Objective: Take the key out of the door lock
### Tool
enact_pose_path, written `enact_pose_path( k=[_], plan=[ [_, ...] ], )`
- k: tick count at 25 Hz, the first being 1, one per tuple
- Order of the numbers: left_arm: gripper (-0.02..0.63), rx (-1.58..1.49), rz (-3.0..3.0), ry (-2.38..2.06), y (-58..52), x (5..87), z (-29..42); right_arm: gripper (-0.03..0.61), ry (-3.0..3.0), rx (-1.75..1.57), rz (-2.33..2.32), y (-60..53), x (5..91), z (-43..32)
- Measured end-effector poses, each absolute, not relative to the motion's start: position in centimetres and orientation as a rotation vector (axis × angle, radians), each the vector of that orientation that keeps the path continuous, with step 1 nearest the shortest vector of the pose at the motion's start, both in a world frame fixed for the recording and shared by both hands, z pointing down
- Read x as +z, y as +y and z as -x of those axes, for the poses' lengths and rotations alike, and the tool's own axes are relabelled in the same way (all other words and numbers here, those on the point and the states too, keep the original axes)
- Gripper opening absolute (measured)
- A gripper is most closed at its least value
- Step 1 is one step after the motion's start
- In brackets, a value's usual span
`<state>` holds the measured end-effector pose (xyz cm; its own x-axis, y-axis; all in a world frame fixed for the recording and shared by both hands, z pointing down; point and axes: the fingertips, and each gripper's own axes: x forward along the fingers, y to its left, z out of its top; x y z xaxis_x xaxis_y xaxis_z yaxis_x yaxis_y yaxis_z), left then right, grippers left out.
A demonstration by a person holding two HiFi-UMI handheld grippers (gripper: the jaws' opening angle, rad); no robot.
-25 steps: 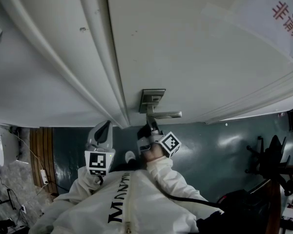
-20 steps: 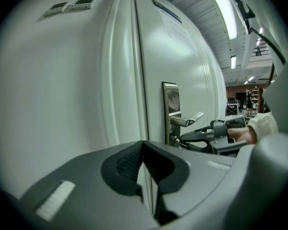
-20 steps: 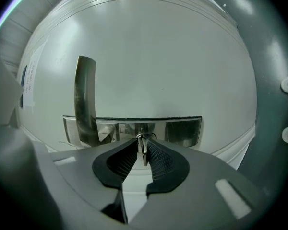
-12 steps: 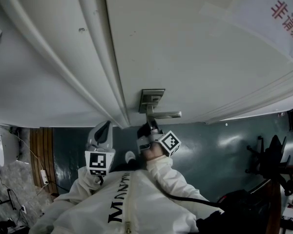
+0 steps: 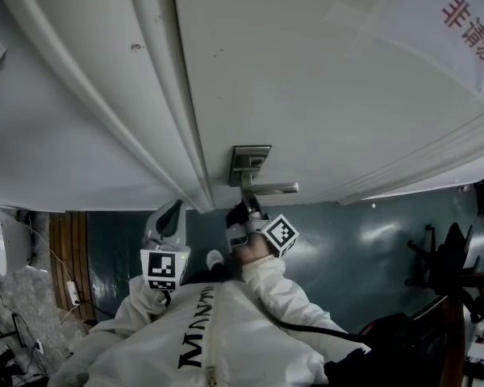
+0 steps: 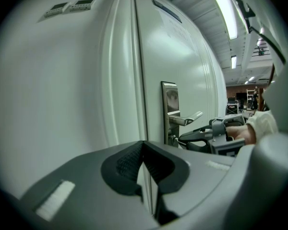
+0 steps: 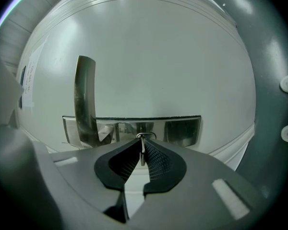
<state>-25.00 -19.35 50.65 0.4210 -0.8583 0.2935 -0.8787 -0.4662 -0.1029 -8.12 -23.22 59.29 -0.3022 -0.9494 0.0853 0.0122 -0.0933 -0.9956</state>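
The jaws of the right hand-held gripper (image 7: 141,146) have just been closing, and now their ribbed black pads pinch the key (image 7: 142,158) between them. From where I stand that reads as the grasp made and the pull not yet begun. The key sits straight out of the door lock (image 7: 143,128), right up against the shiny plate, with the jaw tips almost at the metal. What seems to be left is a straight draw back along the key's own line; any sideways lean would probably bind it in the cylinder.

The key itself is a thin, flat sliver of pale metal, seen edge-on, standing upright in the narrow gap between the pads. A small rounded bit of metal shows just beyond the tips. I cannot tell if that is part of the key or the rim of the keyhole. How deep the blade sits in the lock is hidden.

The lever handle (image 7: 85,95) juts out just beside the key, clear of the jaws. The left hand-held gripper (image 6: 144,146) hangs off to one side, well short of the door (image 5: 306,71), its jaws closed tip to tip on nothing.
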Motion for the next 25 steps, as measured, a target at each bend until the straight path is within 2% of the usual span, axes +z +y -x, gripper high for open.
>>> enact_pose_path(
  k=[25],
  plan=[
    [0.000, 0.484, -2.605, -1.577, -18.5, 50.6, 24.3, 0.025, 1.362, -1.513, 1.088, -21.4, 59.1, 8.2]
  ],
)
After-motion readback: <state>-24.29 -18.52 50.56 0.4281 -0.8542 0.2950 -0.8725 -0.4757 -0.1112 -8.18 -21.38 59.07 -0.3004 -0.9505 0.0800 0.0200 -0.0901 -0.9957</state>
